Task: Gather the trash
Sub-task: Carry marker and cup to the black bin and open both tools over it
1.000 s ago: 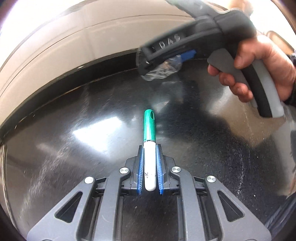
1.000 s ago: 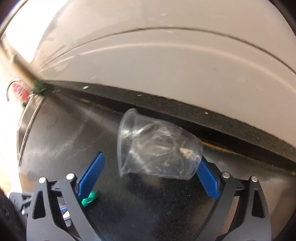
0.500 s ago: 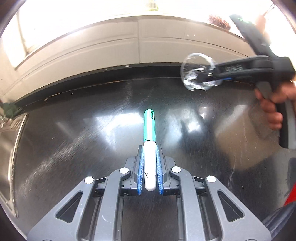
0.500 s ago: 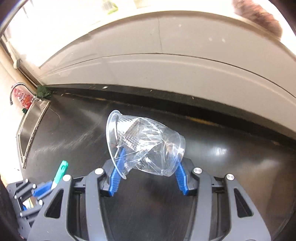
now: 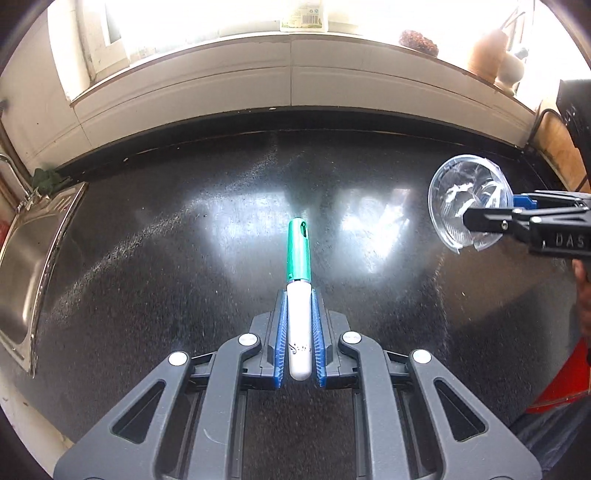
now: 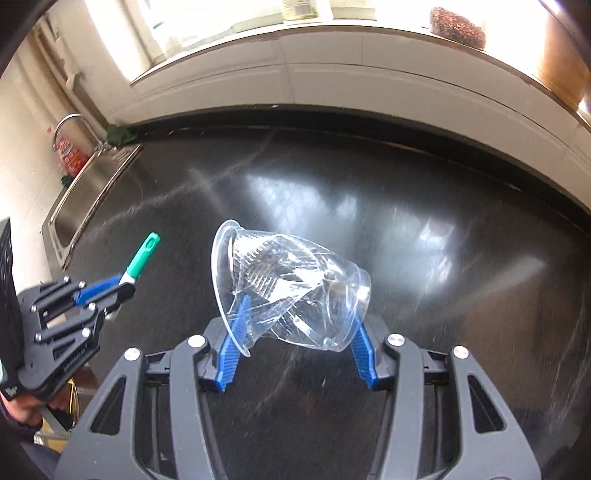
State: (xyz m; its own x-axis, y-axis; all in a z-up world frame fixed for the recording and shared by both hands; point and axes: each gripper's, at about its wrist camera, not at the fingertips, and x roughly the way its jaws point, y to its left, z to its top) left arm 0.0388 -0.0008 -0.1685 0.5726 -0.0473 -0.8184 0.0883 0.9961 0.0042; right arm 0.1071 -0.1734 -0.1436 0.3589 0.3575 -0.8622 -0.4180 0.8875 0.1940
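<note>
My left gripper (image 5: 299,299) is shut on a white marker with a green cap (image 5: 298,288), which points forward above the black countertop (image 5: 184,258). My right gripper (image 6: 299,314) is shut on a crushed clear plastic cup (image 6: 288,288), lying on its side with its mouth to the left, held above the counter. In the left wrist view the cup (image 5: 469,203) and the right gripper (image 5: 517,218) show at the far right. In the right wrist view the left gripper (image 6: 122,286) with the marker (image 6: 142,260) shows at the left.
A steel sink (image 5: 26,258) is set into the counter at the left, with a tap (image 6: 74,125) behind it. A white sill (image 5: 295,74) runs along the back, with a pot (image 5: 487,55) and a brown clump (image 6: 458,26) on it. A red thing (image 5: 561,384) lies at the lower right.
The right gripper has closed on the cup, crushing it, and has drawn back to the right and up. Both grippers have pulled back from the wall, so more counter shows.
</note>
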